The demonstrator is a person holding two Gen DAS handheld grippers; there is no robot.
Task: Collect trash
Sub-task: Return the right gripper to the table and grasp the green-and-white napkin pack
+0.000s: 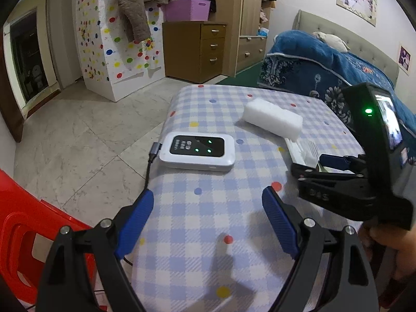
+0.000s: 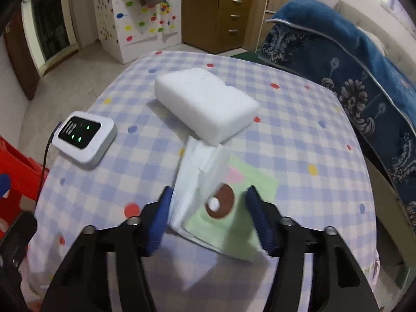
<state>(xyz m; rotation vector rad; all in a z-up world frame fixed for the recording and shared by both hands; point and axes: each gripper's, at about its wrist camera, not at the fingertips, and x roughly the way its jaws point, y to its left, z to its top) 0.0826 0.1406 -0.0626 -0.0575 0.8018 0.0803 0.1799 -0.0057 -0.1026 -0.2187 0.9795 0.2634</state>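
A white foam block (image 2: 205, 104) lies mid-table on the blue checked cloth (image 2: 299, 135); it also shows in the left wrist view (image 1: 273, 118). A tissue packet (image 2: 215, 202), white and pale green with a brown round sticker, sits in front of it, between the fingers of my right gripper (image 2: 208, 218). The jaws stand open around the packet; I cannot tell if the pads touch it. My left gripper (image 1: 208, 223) is open and empty, low over the cloth (image 1: 202, 208). The right gripper (image 1: 335, 171) shows at the right of the left wrist view, over the packet (image 1: 304, 150).
A white pocket router (image 1: 197, 152) with green lights and a cable lies at the table's left edge, also in the right wrist view (image 2: 84, 139). A red plastic chair (image 1: 23, 239) stands left. A bed with a blue blanket (image 2: 351, 59) lies right. Wooden drawers (image 1: 197, 49) stand behind.
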